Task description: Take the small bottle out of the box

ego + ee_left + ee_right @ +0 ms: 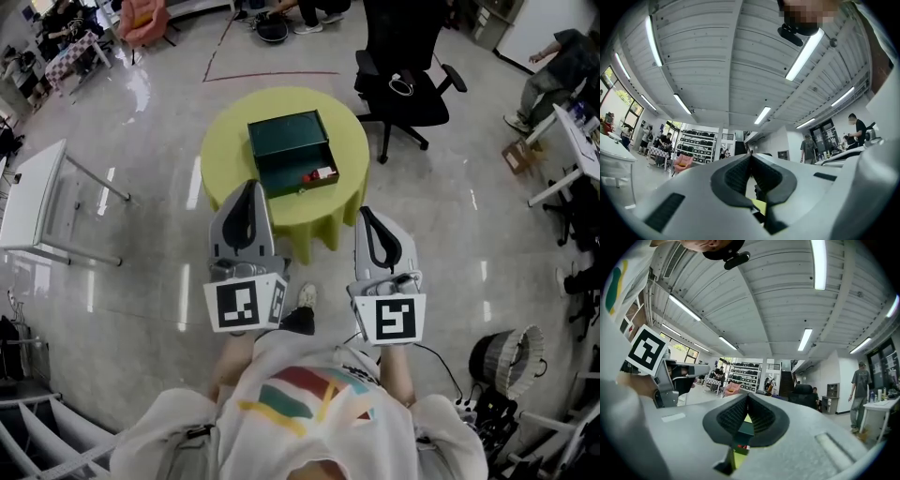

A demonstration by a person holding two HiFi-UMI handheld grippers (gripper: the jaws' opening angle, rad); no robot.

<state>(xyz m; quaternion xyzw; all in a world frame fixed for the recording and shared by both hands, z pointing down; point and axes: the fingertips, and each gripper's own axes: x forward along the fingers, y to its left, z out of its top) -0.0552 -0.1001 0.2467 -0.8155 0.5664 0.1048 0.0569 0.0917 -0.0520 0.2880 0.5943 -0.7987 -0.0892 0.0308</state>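
Note:
A dark green box (287,137) stands open on a round yellow-green table (225,155). In its open tray lies a small red-and-white item (320,174), probably the small bottle, too small to tell for sure. Both grippers hover close to my body, short of the table's near edge, and point toward the box. My left gripper (251,186) has its jaws together with nothing between them, tips meeting in the left gripper view (751,157). The right gripper (364,212) is also shut and empty (748,397); below its jaws a sliver of the green box (744,430) shows.
A black office chair (403,84) stands behind the table at right. A white table (33,202) is at the left, a desk (581,141) with a seated person at the far right, and a wire-caged fan (511,361) at lower right. Shiny grey floor surrounds the table.

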